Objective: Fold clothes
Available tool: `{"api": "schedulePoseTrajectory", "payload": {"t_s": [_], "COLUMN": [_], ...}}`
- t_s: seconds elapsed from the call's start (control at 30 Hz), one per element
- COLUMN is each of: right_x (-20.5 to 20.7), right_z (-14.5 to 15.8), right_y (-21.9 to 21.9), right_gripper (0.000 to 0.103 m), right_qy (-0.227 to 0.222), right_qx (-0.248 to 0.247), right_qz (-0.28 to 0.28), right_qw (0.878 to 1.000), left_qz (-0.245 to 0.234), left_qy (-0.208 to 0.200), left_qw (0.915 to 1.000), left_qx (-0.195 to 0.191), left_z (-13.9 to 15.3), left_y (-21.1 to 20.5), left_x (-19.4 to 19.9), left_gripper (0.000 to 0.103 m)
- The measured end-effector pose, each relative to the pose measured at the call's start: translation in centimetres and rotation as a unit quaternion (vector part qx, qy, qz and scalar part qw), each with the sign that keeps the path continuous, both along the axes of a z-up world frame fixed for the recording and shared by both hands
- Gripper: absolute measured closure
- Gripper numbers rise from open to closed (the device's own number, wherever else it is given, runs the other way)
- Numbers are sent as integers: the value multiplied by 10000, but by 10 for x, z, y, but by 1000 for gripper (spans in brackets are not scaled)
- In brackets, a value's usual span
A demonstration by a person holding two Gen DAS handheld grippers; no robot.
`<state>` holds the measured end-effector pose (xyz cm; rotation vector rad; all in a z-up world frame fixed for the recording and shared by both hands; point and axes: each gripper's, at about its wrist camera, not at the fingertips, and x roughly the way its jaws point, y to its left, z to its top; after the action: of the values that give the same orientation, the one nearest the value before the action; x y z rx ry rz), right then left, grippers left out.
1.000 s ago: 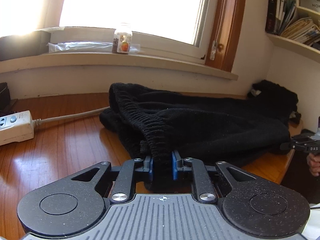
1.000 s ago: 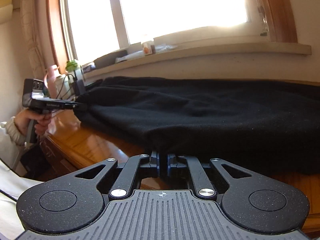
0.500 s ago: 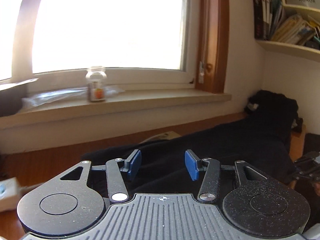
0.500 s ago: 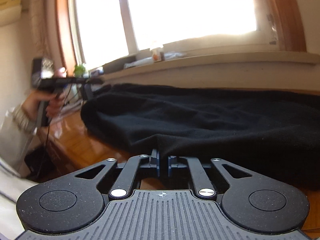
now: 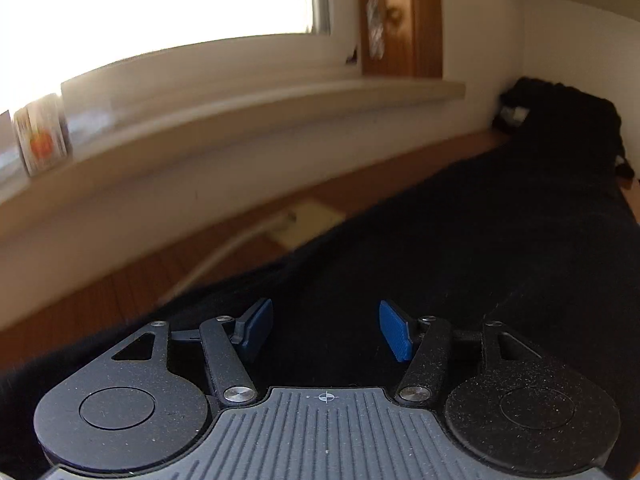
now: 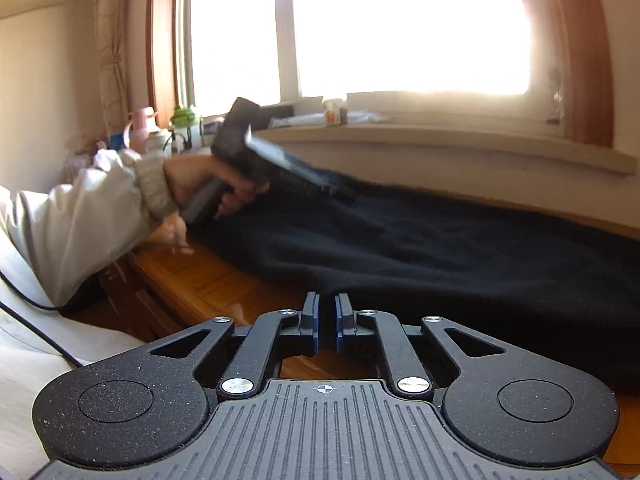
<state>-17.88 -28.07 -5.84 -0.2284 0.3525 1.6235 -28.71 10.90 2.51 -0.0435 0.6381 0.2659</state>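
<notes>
- Released since a second ago: black fleece garment (image 5: 460,264), then pinched at its elastic waistband by the left gripper (image 5: 326,330), now lying loose under blue ribbed pads (image 5: 394,336) spread wide and opening further, nothing between them.
- Swung across as well: left-wrist view, with the white power strip gone from sight and the window sill (image 5: 240,120) tilted and blurred.
- Spread flat over the glossy wooden desk (image 6: 208,276): soft, matte, nubby dark cloth, running along below the sill and bunched into a mound at the corner past the sill's end.
- Just short of the cloth's near hem: right gripper (image 6: 327,322), narrow slit between its pads, easing apart; fabric edge beyond the tips, no cloth seen pinched.
- Seen from the right wrist: hand (image 6: 192,184) in a pale quilted sleeve (image 6: 80,216) with ribbed cuff, gripping the handle of the left tool, angled down over the cloth's far end below the sill.
- On the sill: small cylindrical jar (image 5: 40,136) with an orange-printed label, blurred.
</notes>
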Motion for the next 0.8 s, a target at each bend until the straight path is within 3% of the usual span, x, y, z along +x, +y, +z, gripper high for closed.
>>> {"api": "schedulePoseTrajectory", "payload": {"t_s": [0.17, 0.23, 0.33, 0.43, 0.57, 0.7, 0.8], "right_x": [19, 25, 32, 42, 66, 93, 99], "right_z": [15, 10, -3, -10, -11, -17, -26], "right_y": [-14, -8, -6, -21, -52, -71, -64], "right_gripper": [62, 57, 57, 57, 54, 54, 54], "right_qy": [15, -15, -90, 14, 68, 244, 75], "right_qx": [352, 309, 75, 82, 72, 105, -73], "right_qz": [-744, -1106, -1384, -1495, -2044, -2657, -2932], "right_qw": [9966, 9934, 9903, 9887, 9788, 9637, 9560], "left_qz": [-58, -95, -159, -214, -170, -175, -175], "left_qy": [27, 24, 5, -23, -132, -4, 89], "left_qw": [9998, 9996, 9991, 9983, 9968, 9991, 9998], "left_qx": [-214, -267, -401, -545, -775, -392, -70], "left_z": [-1, -1, 0, 0, 2, 2, 1], "left_y": [16, 24, 35, 45, 55, 42, 32], "left_x": [6, 7, 4, -2, -8, -6, -5], "left_gripper": [39, 39, 39, 39, 39, 33, 31]}}
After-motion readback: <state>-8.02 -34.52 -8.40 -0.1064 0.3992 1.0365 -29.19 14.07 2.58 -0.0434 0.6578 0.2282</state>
